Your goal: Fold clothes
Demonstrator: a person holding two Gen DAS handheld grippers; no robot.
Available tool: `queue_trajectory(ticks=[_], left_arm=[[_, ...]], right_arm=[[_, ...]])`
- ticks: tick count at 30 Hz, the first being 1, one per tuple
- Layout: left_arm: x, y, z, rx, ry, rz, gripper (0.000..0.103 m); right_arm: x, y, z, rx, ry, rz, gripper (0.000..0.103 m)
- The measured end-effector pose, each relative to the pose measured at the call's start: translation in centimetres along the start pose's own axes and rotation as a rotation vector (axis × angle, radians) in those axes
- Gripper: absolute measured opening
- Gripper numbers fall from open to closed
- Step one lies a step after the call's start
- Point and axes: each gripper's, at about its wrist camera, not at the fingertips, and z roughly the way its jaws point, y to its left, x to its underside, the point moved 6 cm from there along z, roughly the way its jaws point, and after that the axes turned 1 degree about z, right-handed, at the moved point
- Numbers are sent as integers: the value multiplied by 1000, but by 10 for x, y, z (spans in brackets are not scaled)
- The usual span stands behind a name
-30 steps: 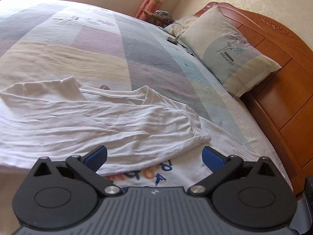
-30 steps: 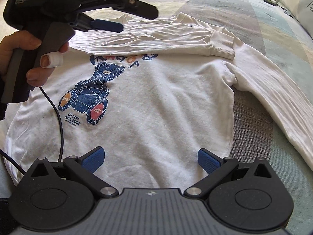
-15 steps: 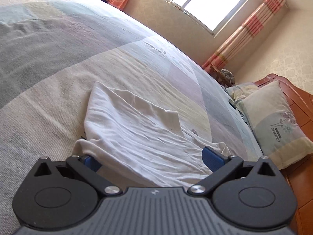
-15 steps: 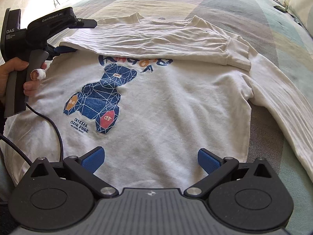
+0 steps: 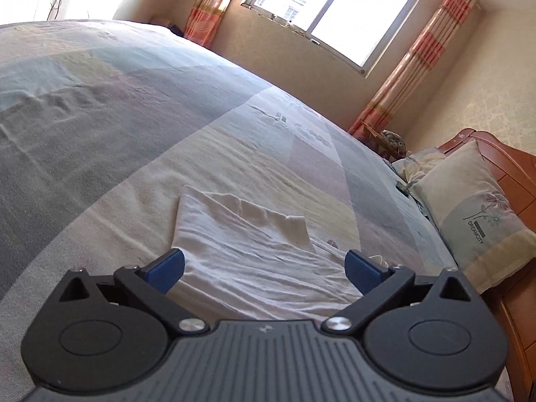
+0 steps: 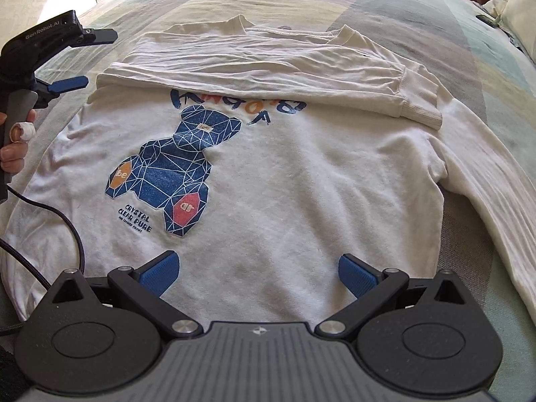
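Since a moment ago our left gripper (image 6: 72, 58) has backed off the folded sleeve, gaping empty; the white bear-print sweatshirt's (image 6: 301, 174) unfolded sleeve (image 6: 495, 207) lies rightward, nearer our open, empty right gripper (image 6: 256, 273).

"CRYSTAL CLEAR PURE" on sweatshirt (image 6: 301, 174)

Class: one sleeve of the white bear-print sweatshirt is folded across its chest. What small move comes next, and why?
Probably the right gripper, open and empty, reaches for the unfolded sleeve, which trails off the white bear-print sweatshirt; the folded sleeve already lies across.
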Motion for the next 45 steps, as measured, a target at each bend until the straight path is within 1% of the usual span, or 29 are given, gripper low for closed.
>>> queue_trajectory(ticks=[2, 4, 5, 6, 7, 9, 10, 13, 15, 16, 19, 21, 23, 25, 26, 28, 30, 35, 37, 39, 41, 42, 44, 45], left_arm=[[-5, -15, 11, 62, 18, 51, 101], [3, -23, 31, 73, 73, 88, 101], [8, -21, 38, 49, 92, 90, 101], [14, -13, 43, 9, 105, 84, 101], [20, -1, 45, -47, 117, 71, 101], [32, 22, 41, -109, 147, 40, 97], [34, 25, 33, -75, 123, 49, 98], [29, 20, 20, -88, 143, 65, 98], [18, 10, 18, -93, 120, 112, 98], [13, 2, 20, -72, 111, 140, 98], [5, -16, 42, -29, 127, 196, 99], [9, -19, 58, -23, 160, 215, 99], [17, -2, 71, -93, 189, 188, 99], [19, 21, 68, -127, 163, 128, 96], [17, 26, 62, -126, 148, 122, 96], [14, 34, 57, -229, 171, 152, 96], [10, 37, 52, -256, 173, 168, 96], [-2, 0, 47, -130, 99, 259, 97], [6, -20, 57, -122, 121, 387, 97], [15, -28, 66, -117, 143, 468, 97], [22, -26, 72, -67, 159, 478, 97], [25, -20, 75, -60, 177, 467, 97], [29, 2, 83, -146, 216, 441, 95], [28, 9, 79, -130, 196, 426, 96]], right_arm=[[0, 2, 2, 11, 3, -15, 103], [0, 5, 4, 28, 5, -36, 103], [1, 6, 4, 34, 5, -43, 103], [1, 6, 4, 37, 3, -46, 103], [2, 6, 5, 39, 0, -49, 103], [3, 6, 4, 39, -10, -52, 103], [4, 6, 4, 39, -16, -58, 103], [6, 7, 4, 43, -28, -81, 103], [8, 7, 5, 44, -34, -91, 103], [7, 6, 5, 44, -35, -92, 103], [7, 7, 5, 49, -37, -93, 103], [8, 8, 4, 52, -40, -93, 103], [8, 8, 4, 52, -48, -93, 103], [9, 8, 3, 52, -54, -92, 103], [9, 8, 3, 50, -57, -92, 103], [10, 7, 3, 49, -64, -92, 103], [10, 7, 2, 49, -70, -94, 103], [9, 8, 3, 48, -69, -97, 103], [9, 8, 3, 50, -68, -97, 103], [8, 9, 3, 52, -66, -95, 103], [9, 9, 3, 52, -69, -95, 103], [9, 9, 3, 52, -73, -95, 103], [10, 9, 3, 52, -77, -96, 103], [9, 9, 3, 51, -76, -95, 103]])
